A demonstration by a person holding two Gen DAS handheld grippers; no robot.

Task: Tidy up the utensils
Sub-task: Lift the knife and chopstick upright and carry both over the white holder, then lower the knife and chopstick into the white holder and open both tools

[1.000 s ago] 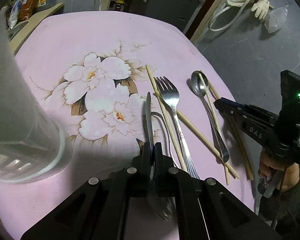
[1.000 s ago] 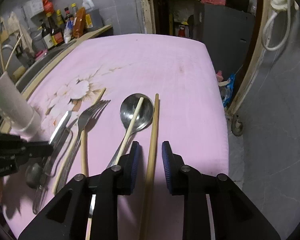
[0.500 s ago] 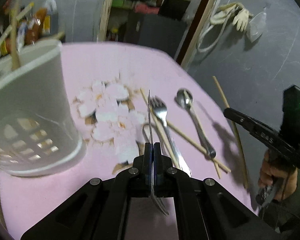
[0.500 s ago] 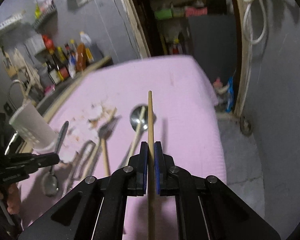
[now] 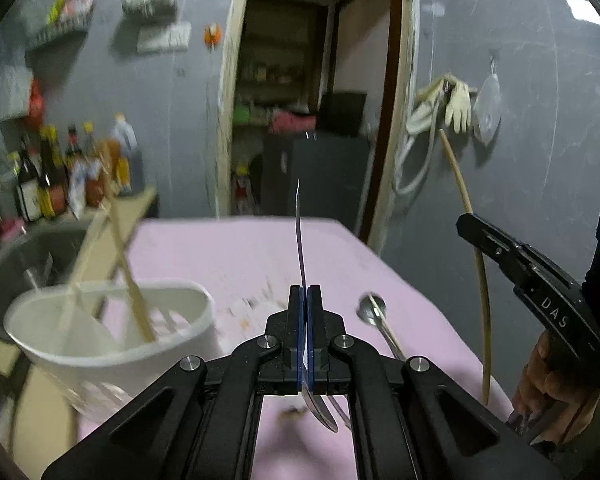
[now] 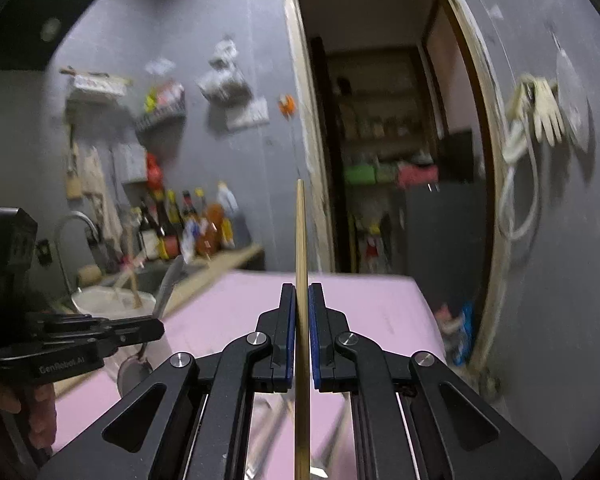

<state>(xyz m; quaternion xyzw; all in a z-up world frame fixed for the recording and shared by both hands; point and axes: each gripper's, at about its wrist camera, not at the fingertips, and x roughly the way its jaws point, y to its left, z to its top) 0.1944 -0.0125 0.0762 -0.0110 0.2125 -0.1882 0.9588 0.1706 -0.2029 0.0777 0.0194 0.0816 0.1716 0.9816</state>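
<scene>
My left gripper [image 5: 304, 290] is shut on a metal spoon [image 5: 299, 224], seen edge-on: the handle sticks up ahead and the bowl hangs below the jaws. It is held above the pink table [image 5: 236, 248], right of the white utensil holder [image 5: 112, 344], which has wooden chopsticks [image 5: 130, 280] in it. My right gripper [image 6: 300, 288] is shut on a single wooden chopstick [image 6: 301, 232], lifted off the table and pointing forward. From the left wrist, that gripper [image 5: 464, 222] and its chopstick [image 5: 482, 280] hang at the right. A second spoon [image 5: 370, 308] lies on the cloth.
A counter with a sink and several sauce bottles [image 5: 56, 172] runs along the table's left side. Behind the table an open doorway [image 6: 380, 160] leads to shelves. Gloves and a hose [image 5: 452, 100] hang on the grey wall at right. A person's hand [image 5: 552, 384] grips the right tool.
Both grippers have risen and tilted up toward level, each carrying its item off the table. The right gripper closed on the chopstick. The white holder now sits lower left of the spoon.
</scene>
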